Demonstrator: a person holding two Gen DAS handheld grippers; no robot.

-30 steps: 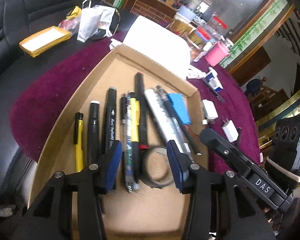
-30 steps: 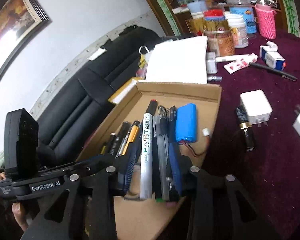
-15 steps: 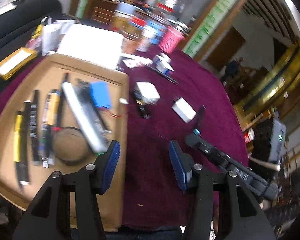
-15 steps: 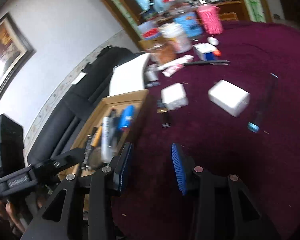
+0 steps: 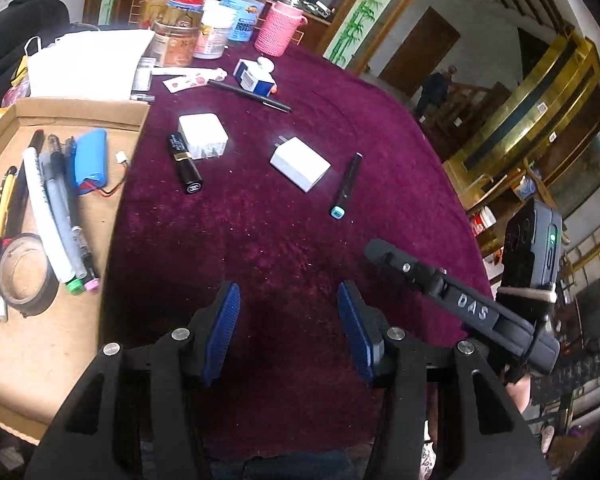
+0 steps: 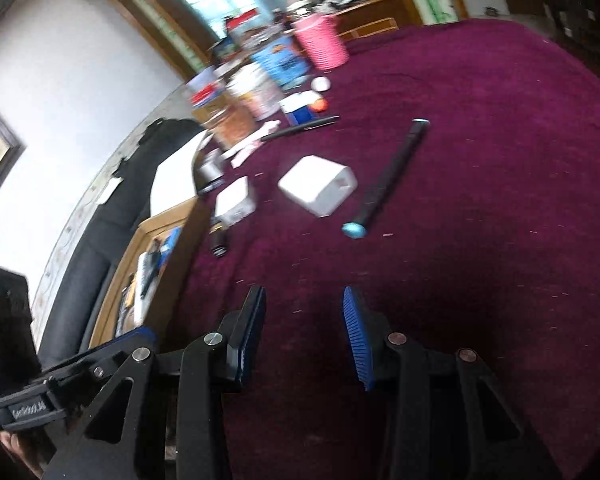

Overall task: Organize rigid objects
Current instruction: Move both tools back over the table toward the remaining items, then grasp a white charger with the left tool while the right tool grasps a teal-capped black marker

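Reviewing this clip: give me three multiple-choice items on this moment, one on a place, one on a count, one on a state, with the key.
1. Where does the blue battery pack lie?
A. in the cardboard tray
B. on the cloth
C. between gripper fingers

2. How many white chargers lie on the purple cloth?
A. one
B. two
C. four

3. What does the left gripper hold?
A. a marker
B. tape
C. nothing

Key: 1 A, it lies beside the pens inside the tray. 2 B, one charger by the lipstick, another by the teal-capped marker. 3 C, only cloth shows between its pads.
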